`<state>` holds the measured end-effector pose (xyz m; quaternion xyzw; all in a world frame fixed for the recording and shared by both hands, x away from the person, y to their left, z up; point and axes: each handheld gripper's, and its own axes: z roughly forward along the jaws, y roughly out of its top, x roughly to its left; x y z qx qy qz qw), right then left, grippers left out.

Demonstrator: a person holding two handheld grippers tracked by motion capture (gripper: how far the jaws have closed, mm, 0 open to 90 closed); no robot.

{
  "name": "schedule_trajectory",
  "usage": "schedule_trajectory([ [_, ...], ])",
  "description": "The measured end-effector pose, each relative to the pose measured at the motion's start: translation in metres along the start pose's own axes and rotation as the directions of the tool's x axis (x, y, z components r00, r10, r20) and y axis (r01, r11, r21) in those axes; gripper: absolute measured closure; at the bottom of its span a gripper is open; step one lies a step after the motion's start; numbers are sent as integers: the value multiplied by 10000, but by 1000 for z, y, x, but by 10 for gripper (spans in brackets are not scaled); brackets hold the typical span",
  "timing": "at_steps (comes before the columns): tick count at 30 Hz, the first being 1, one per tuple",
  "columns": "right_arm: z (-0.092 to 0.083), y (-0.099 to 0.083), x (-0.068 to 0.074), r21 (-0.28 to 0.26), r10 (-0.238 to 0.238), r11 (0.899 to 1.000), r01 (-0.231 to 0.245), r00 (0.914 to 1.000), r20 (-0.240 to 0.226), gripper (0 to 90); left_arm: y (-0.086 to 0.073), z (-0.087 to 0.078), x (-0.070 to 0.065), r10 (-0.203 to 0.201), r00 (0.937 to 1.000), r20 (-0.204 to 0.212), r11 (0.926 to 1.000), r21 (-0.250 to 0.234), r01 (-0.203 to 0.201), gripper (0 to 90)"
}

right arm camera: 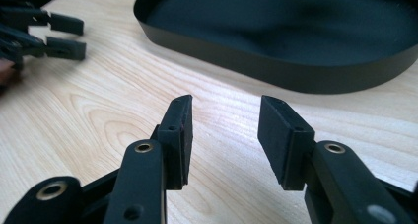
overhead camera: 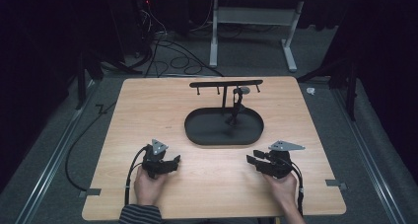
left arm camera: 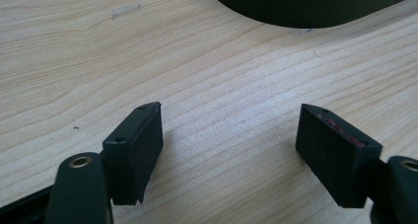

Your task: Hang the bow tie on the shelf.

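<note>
Resting both grippers on the wooden surface (overhead camera: 207, 179), jaws parted and empty.
Lay ahead of left gripper (overhead camera: 173, 163) and right gripper (overhead camera: 250, 159): black oval tray (overhead camera: 197, 130), long axis crosswise, roughly equidistant, holding nothing.

Looked over all three views and honestly there's nothing readable anywhere. No labels, brand marks, numbers or signs on the table (overhead camera: 207, 184), the black tray (overhead camera: 197, 135) or the stand (overhead camera: 226, 83) rising from it. The gripper jaws up close are plain black too, just screw holes. Something small hangs on the stand, but it's too tiny to tell if it carries any writing.
</note>
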<state>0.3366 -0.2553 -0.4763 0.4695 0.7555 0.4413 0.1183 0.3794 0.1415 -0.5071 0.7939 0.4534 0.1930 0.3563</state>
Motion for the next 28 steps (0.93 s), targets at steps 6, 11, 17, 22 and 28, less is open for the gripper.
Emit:
schedule_trajectory([
  [6,9,-5,0,284,-262,9993,249,9986,464,583,0,0,0,-1,10000,1,10000,0,1,265],
  [11,15,-8,3,565,-754,9959,703,9928,928,577,0,0,0,-4,10000,3,10000,-1,4,266],
  [17,25,-13,6,997,-1173,9895,1046,9843,1318,547,0,0,0,-3,10000,3,10000,-2,3,265],
  [22,28,-15,10,1092,-1632,9829,1480,9756,1469,509,0,0,0,3,10000,1,10000,1,-3,265],
  [28,30,-15,14,1202,-1943,9769,1768,9687,1542,481,0,0,0,1,10000,5,10000,-3,-1,265],
])
